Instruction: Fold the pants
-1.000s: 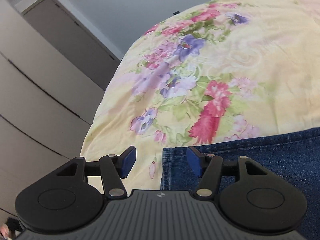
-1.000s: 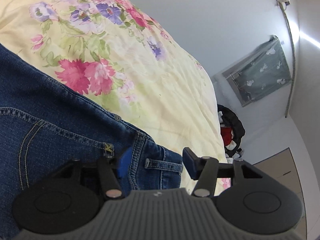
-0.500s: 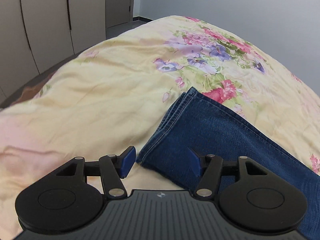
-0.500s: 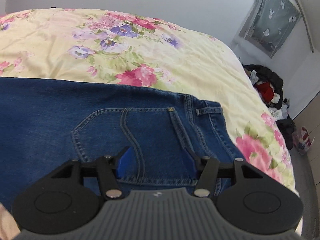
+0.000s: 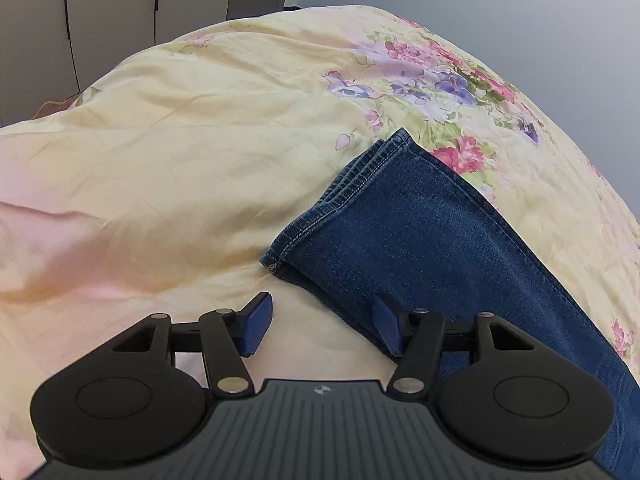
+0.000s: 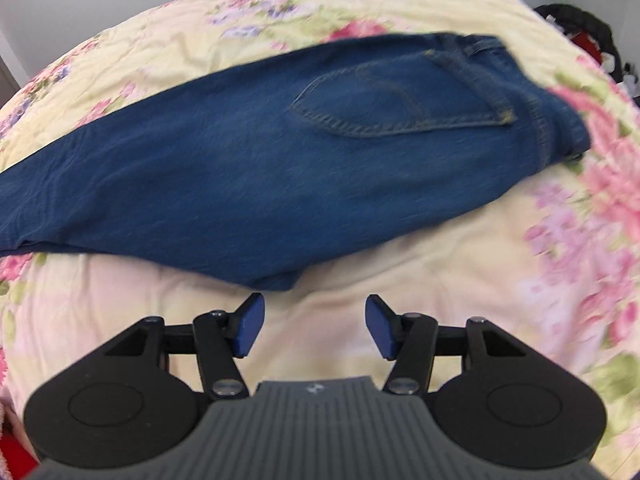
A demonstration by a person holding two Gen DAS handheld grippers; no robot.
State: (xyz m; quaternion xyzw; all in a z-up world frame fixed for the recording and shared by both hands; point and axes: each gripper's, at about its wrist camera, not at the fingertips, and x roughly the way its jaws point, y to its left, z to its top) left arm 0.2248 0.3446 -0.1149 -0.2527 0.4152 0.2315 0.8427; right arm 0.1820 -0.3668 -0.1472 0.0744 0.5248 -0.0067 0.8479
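Blue denim pants [image 6: 248, 184] lie flat on a floral yellow bedspread [image 6: 440, 280], folded lengthwise with one leg over the other. The back pocket and waistband are at the upper right of the right wrist view. The leg hems [image 5: 360, 184] show in the left wrist view. My left gripper [image 5: 324, 330] is open and empty, just short of the hem end, with its right finger over the near edge of the leg. My right gripper [image 6: 312, 330] is open and empty above the bare bedspread, just short of the pants' seat edge.
Grey wardrobe doors [image 5: 120, 12] stand beyond the bed on the left. A dark pile of clothes or bags [image 6: 588, 36] lies off the bed at the right. A plain wall [image 5: 520, 12] is behind the bed. The bedspread [image 5: 160, 160] is rumpled near the hems.
Both grippers have drawn back from the pants and tilted down. The right gripper, earlier over the waistband and pocket, is now off the denim. Both stayed open.
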